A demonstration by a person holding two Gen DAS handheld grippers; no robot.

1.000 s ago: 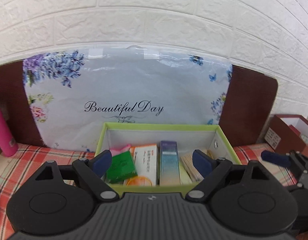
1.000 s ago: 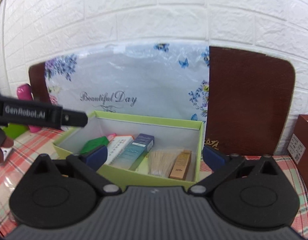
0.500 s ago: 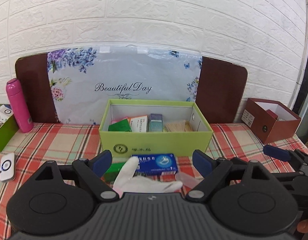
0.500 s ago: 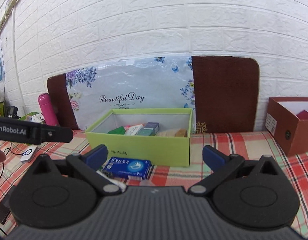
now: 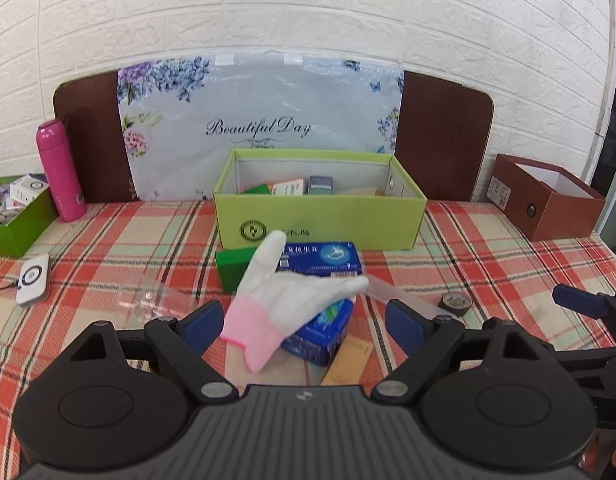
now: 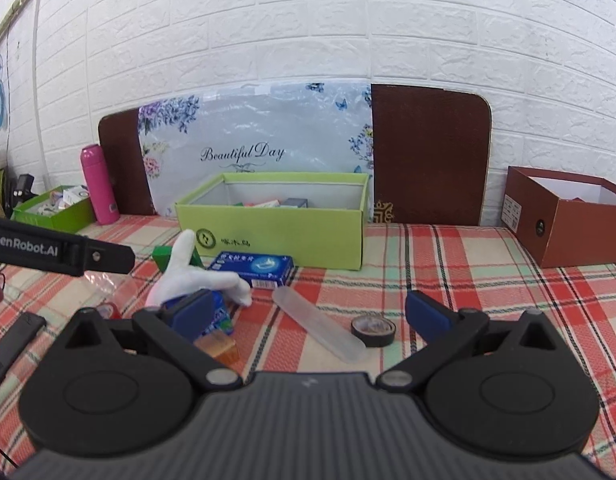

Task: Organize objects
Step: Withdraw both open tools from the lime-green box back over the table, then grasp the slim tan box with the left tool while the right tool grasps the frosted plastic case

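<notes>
Both grippers (image 5: 299, 326) (image 6: 310, 314) have backed off the green box (image 5: 320, 216) — jaws spread.

**Colours around the lime-green box**

We see a lime-green box (image 5: 320, 220) on a red, green and cream plaid cloth (image 5: 468, 248). In front of it lie a white glove (image 5: 283, 300) with a pink cuff and a blue carton (image 5: 322, 258). Left of the box stands a magenta bottle (image 5: 59, 168); right, a brown box (image 5: 548, 204). Behind hangs a pale floral sheet (image 5: 259, 120).
</notes>
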